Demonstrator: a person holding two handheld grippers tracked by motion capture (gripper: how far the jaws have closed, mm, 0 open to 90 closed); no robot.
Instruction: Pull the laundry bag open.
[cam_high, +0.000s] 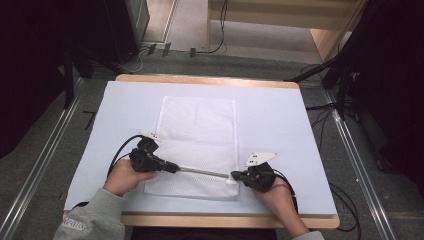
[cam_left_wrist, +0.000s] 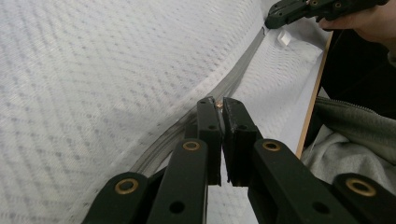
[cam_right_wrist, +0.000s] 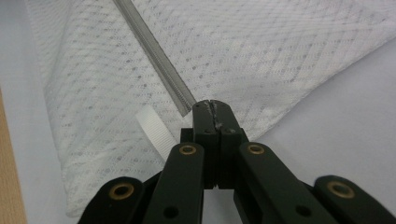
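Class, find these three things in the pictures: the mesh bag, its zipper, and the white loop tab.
Mesh bag (cam_high: 197, 122), high view, upper flat panel.
Zipper (cam_right_wrist: 154, 49), right gripper view, middle of the grey strip.
Loop tab (cam_right_wrist: 154, 128), right gripper view, ribbed band.

**One camera overhead, two riding close**

The high view looks forward and down from the person's side, taking in the whole table (cam_high: 300, 125) and the floor beyond. The left gripper view rides low along its own jaws, very near the mesh bag (cam_left_wrist: 116, 70), facing the zipper (cam_left_wrist: 233, 79) toward the right gripper (cam_left_wrist: 273, 21). The right gripper view looks back along that same zipper, equally close. All three share the bag's near edge.
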